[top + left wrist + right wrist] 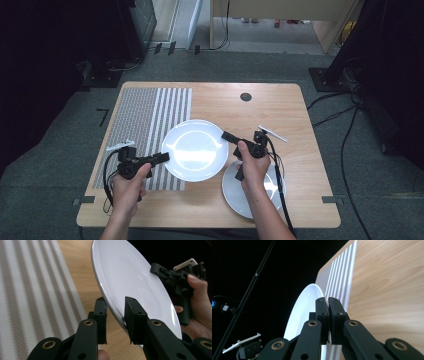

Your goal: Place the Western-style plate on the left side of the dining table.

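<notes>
Two grippers are handling one white plate (194,150) over the table (280,107). The right gripper (226,136) is clamping the plate's right rim; in the right gripper view its jaws are standing pressed together on the thin edge. The left gripper (163,157) is straddling the opposite rim: in the left gripper view its jaws are standing apart, one on each face of the plate, and neither is visibly pressing on it yet. The plate is lying between the two grippers, over the right edge of the striped mat (150,130) and the bare wood, apparently lifted, since the right gripper view shows it well off the surface.

A second plate (235,192) is resting on the table at the near right, partly under the right hand (254,165).

Judgement: the plate's span is running left to right, gripper to gripper. The coming move turns on the left jaws closing squarely on the rim, as only the right side is secured at present.
</notes>
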`<state>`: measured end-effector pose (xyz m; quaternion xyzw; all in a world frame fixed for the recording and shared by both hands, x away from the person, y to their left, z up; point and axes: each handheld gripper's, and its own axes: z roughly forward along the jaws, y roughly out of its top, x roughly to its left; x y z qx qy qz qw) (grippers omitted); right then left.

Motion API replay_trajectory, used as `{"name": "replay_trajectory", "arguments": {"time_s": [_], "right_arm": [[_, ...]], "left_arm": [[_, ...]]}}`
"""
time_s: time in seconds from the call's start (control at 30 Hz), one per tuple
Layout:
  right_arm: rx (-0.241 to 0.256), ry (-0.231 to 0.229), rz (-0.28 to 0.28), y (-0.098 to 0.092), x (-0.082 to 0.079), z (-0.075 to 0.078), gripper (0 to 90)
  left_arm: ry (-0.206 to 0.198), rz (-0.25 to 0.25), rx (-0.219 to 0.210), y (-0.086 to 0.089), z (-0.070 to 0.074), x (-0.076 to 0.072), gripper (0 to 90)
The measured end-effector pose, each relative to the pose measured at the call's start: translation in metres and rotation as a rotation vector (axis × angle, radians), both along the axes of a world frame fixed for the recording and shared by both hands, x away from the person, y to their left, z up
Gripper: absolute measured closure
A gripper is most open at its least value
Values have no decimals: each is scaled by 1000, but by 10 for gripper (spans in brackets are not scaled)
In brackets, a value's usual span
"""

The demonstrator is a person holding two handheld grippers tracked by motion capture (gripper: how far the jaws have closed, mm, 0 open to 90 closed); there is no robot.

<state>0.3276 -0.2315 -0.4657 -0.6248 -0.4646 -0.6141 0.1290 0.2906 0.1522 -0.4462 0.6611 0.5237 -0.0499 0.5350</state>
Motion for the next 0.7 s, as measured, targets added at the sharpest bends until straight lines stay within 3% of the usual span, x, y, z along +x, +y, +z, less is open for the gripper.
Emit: {"name": "replay_trajectory", "arguments": {"time_s": [0.13, 0.17, 0.37, 0.47, 0.6, 0.7], "right_arm": [[9, 5, 4, 16, 8, -2, 886], [7, 14, 8, 32, 15, -6, 886], [3, 25, 26, 68, 34, -19, 886], [-12, 46, 32, 83, 44, -30, 887], [7, 100, 33, 99, 56, -46, 887], [-31, 106, 26, 107, 60, -53, 887]], "left_arm": [[7, 36, 6, 17, -1, 4, 738], [13, 68, 6, 30, -4, 6, 738], [38, 147, 16, 57, -16, 12, 743], [56, 180, 32, 69, -22, 19, 743], [74, 200, 41, 77, -29, 27, 746], [95, 215, 63, 84, -41, 38, 745]]}}
